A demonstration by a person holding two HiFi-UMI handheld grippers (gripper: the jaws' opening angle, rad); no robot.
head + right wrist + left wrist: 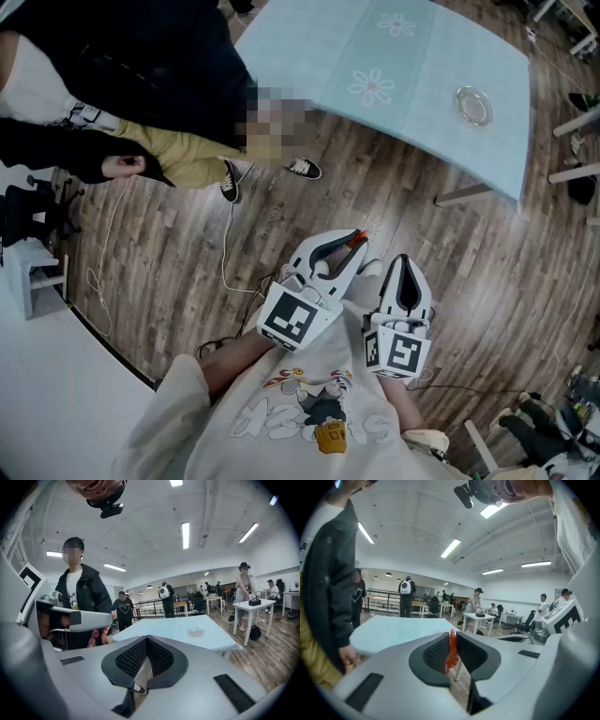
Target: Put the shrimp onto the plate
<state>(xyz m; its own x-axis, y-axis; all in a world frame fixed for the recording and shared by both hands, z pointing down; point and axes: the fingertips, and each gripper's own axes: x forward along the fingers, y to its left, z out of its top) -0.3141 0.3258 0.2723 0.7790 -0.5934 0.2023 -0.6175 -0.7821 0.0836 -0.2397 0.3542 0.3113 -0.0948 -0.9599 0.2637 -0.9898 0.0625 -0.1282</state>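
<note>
An orange-red shrimp (358,238) is pinched at the tip of my left gripper (354,246), which is shut on it and held close to my body above the wooden floor. In the left gripper view the shrimp (452,652) stands upright between the dark pads. My right gripper (401,260) is beside it, shut with nothing between its jaws (147,638). A small clear plate (474,105) rests near the right end of a light blue table (412,66), well ahead of both grippers. The right gripper view shows the plate (196,631) on the table (173,626).
A person in a black jacket (141,84) stands at the table's left side, with sneakers (303,169) on the floor. A white cable (225,272) trails over the wood floor. A white stand (33,272) is at far left. More tables and people fill the room behind.
</note>
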